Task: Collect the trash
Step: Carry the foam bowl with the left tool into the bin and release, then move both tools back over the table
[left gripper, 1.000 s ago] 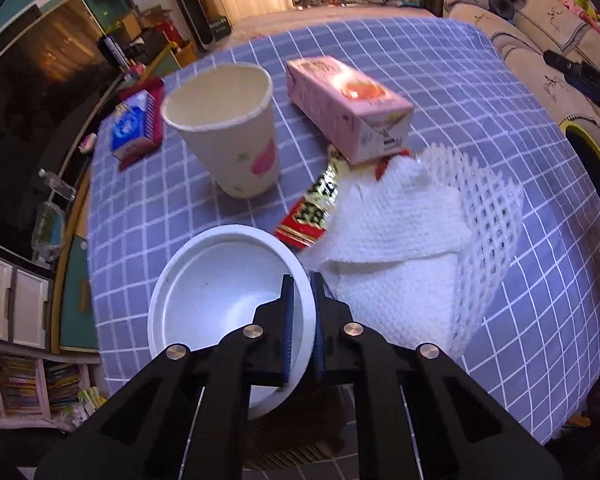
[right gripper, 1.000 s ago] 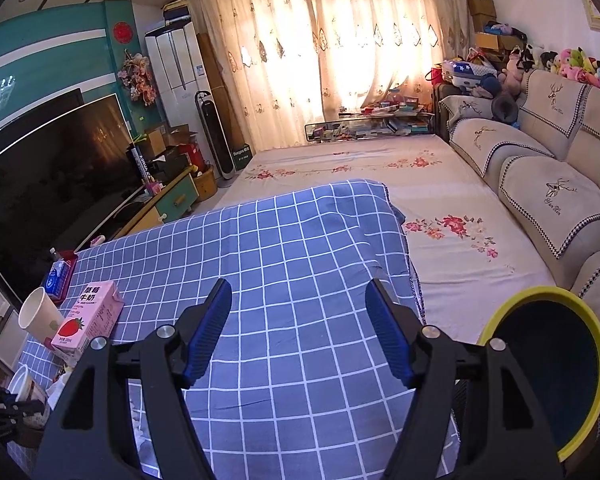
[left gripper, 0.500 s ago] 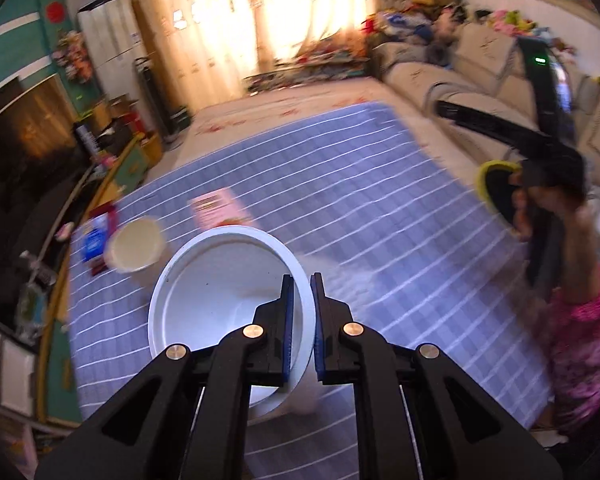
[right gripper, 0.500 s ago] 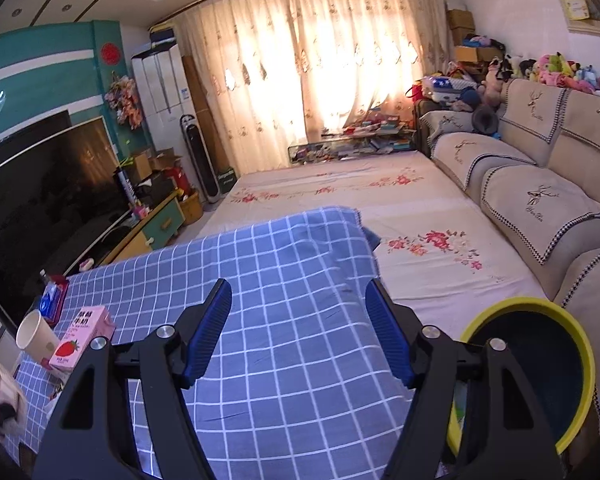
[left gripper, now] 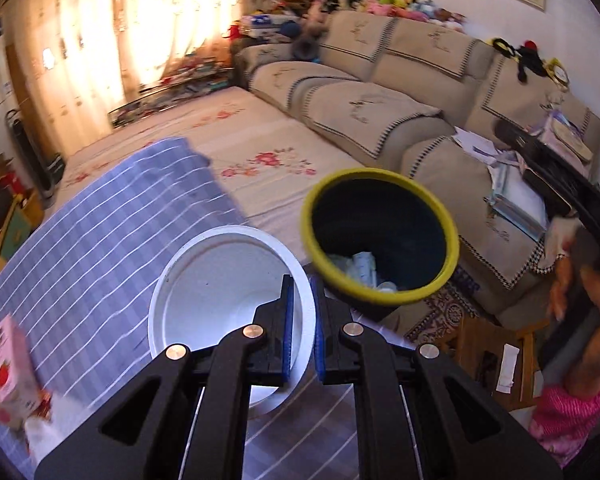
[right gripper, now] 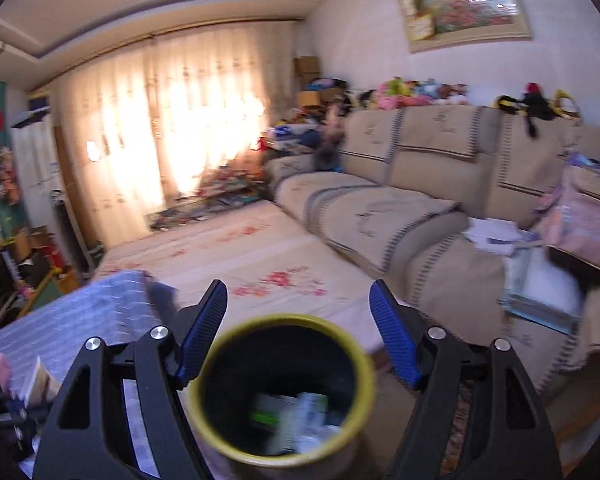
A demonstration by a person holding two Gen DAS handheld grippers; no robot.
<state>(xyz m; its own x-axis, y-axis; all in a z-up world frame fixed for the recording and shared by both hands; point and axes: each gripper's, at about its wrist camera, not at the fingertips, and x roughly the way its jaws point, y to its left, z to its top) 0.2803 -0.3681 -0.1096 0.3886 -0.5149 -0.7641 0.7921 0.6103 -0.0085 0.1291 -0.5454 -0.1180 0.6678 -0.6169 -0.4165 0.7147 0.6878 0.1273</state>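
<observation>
Where the checked tablecloth [left gripper: 100,248] ends, a beige sofa [right gripper: 412,200] lines the wall.

No legible text, brand, number or sign found in either view. The pink carton [left gripper: 14,376] at the left edge of the left wrist view bears a strawberry picture and printing, blurred beyond reading.

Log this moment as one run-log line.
left gripper: shut on white plastic bowl rim | right gripper: empty, jaws opening | yellow-rimmed dark bin: holds trash
</observation>
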